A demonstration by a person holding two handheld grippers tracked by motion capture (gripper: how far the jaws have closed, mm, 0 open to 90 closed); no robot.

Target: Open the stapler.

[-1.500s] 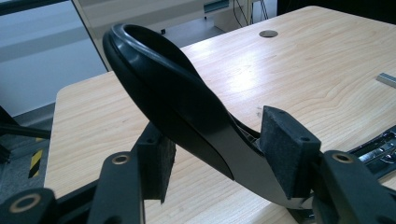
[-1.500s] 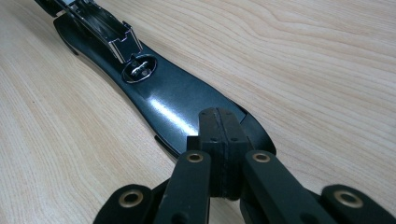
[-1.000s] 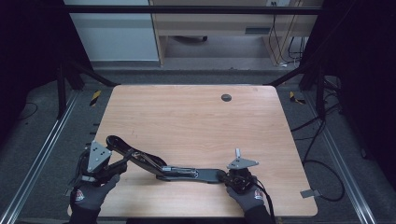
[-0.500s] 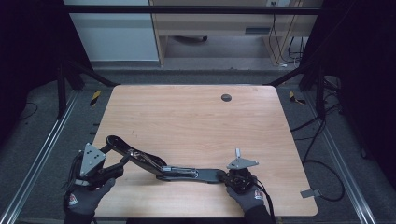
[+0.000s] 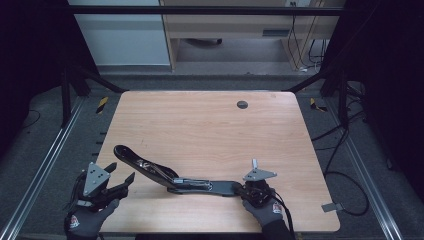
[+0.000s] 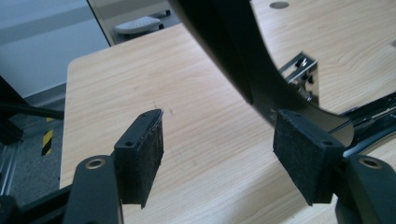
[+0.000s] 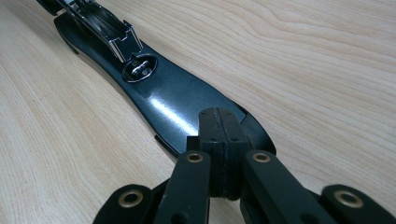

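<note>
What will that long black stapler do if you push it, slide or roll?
Probably slide: the stapler has a flat base on the smooth table. Its glossy plastic looks slippery. The raised top arm may flop down if bumped.

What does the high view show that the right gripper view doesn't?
High view alone: the left gripper, jaws open and just opening with nothing between them, off the stapler's raised handle; the person's gloved hands; a dark round spot far across the table; the floor and cables around it.

Right gripper view alone: up close, the right gripper, jaws together, tips on the end of the stapler's black base, and the shiny metal channel.

Both: the stapler and the wooden table.
</note>
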